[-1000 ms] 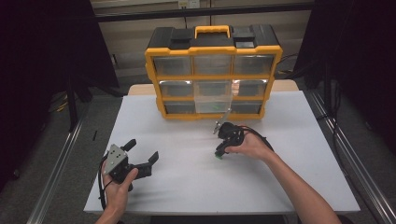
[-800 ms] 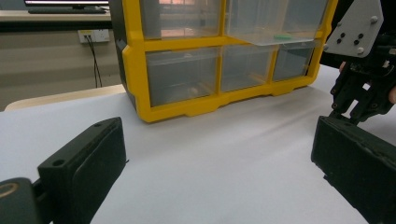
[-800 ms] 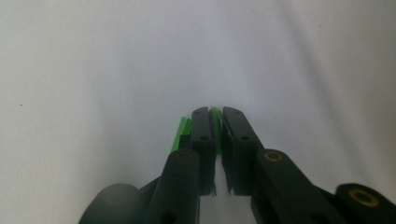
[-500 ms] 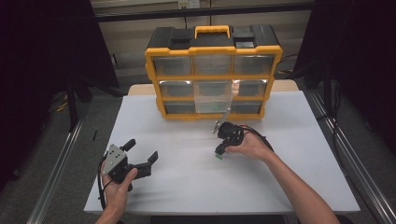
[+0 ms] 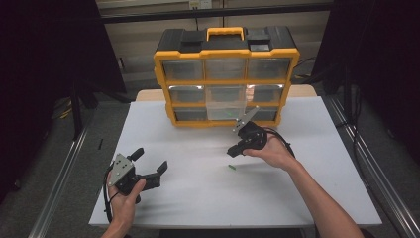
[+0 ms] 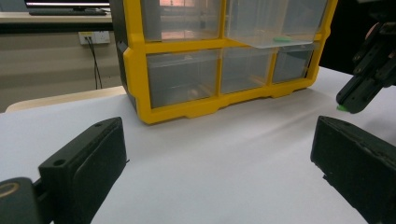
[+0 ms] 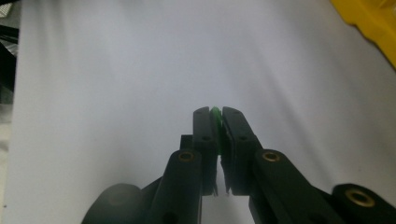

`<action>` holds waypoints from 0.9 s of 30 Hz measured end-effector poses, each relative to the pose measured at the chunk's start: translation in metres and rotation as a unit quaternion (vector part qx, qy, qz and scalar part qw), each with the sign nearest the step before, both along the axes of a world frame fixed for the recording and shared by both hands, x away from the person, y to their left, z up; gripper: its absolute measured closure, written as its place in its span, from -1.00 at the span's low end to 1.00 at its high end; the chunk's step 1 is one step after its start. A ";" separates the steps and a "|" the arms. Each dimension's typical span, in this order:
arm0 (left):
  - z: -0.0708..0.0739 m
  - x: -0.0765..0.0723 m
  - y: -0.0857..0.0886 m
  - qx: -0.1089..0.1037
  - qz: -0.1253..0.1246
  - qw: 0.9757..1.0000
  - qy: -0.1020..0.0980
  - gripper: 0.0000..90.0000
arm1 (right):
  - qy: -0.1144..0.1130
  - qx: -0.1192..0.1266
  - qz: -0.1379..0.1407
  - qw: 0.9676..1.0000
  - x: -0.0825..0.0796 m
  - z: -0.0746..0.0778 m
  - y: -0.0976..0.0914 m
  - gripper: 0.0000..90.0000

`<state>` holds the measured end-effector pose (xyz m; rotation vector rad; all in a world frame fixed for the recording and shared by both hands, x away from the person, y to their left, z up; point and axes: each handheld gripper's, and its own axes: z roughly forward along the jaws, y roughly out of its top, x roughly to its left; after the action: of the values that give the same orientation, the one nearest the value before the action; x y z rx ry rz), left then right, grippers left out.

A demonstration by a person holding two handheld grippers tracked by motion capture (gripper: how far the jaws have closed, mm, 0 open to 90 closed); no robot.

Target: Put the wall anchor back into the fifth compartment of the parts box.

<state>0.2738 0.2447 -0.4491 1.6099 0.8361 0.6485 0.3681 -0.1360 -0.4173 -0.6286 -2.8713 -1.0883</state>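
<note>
Right gripper [image 7: 215,116] is clamping a small green piece [image 7: 215,113] over the white table [image 5: 198,193], near the yellow organizer [image 5: 225,74].

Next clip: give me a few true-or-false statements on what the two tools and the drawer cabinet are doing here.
1. The right tool is shut on a small green piece. True.
2. The left tool is clamped on the cabinet's handle. False: it is open above the white table, holding nothing.
3. One middle drawer of the yellow cabinet is pulled out. True.
4. All green pieces are held. False: a second green piece lies on the table below the right tool.
</note>
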 end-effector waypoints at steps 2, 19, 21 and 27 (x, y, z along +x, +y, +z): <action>0.000 0.000 0.000 -0.001 0.000 1.000 -0.002 -0.92 | -0.001 0.008 -0.002 1.000 -0.002 0.004 -0.002 0.88; 0.000 -0.001 -0.001 -0.001 -0.001 1.000 0.000 -0.92 | -0.067 0.051 0.003 0.996 -0.009 0.064 -0.009 0.88; 0.000 -0.001 0.000 -0.001 -0.001 1.000 -0.001 -0.92 | -0.078 0.057 0.007 0.995 -0.011 0.072 -0.008 0.88; 0.001 -0.001 0.000 0.003 0.003 1.000 -0.003 -0.92 | -0.097 0.073 0.008 0.993 -0.012 0.091 -0.009 0.88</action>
<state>0.2724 0.2449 -0.4483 1.6100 0.8346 0.6601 0.3559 -0.1455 -0.3260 -0.5180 -2.9097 -1.4158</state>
